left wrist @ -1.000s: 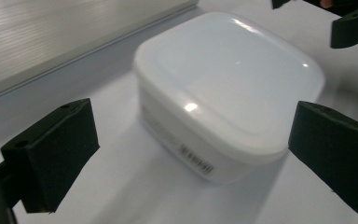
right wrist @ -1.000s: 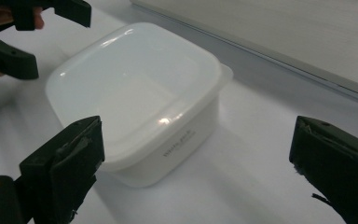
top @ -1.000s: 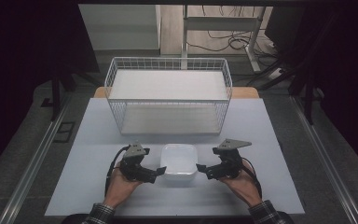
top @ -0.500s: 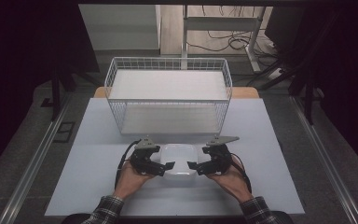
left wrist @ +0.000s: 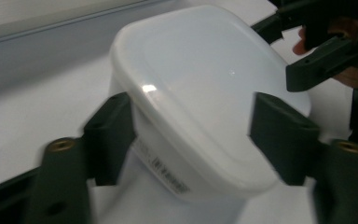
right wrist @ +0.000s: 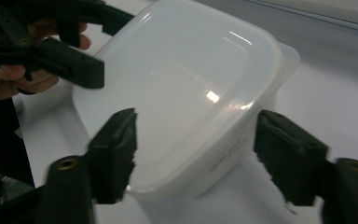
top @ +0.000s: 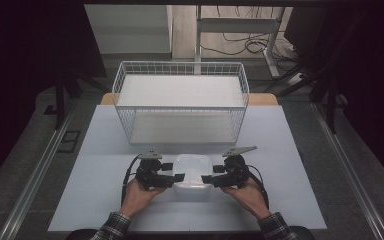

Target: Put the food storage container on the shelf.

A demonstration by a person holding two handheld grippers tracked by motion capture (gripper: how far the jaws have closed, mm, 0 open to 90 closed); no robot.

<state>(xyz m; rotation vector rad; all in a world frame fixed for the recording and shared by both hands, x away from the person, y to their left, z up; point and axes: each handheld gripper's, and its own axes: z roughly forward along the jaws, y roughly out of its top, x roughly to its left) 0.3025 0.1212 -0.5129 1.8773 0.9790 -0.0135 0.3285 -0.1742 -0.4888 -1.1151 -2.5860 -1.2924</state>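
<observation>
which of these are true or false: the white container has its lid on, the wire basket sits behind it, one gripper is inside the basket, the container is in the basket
1. The white container has its lid on: true.
2. The wire basket sits behind it: true.
3. One gripper is inside the basket: false; the left gripper and right gripper flank the container.
4. The container is in the basket: false; it rests on the table.
</observation>
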